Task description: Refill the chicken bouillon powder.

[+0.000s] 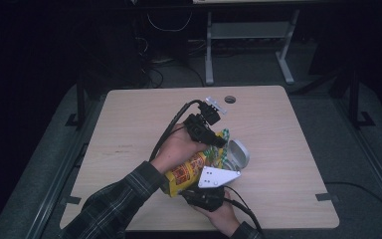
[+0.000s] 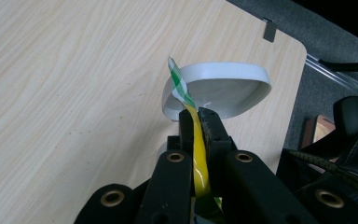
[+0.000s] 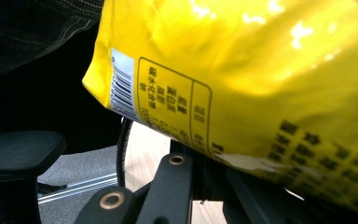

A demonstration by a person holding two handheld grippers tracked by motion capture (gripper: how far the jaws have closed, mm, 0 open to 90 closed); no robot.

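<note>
Yellow foil bag (image 1: 186, 174), light, crinkly and slippery, hangs over the bowl (image 1: 238, 154) on the tabletop (image 1: 129, 129). Left hand-held gripper (image 2: 198, 116) pinches its top seam; right hand-held gripper (image 1: 206, 196) clamps its bottom edge, the sensible holds.

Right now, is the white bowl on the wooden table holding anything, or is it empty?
Empty. In the left gripper view the white bowl's inside shows bare and smooth beyond the green-checked top edge of the yellow snack bag.
</note>
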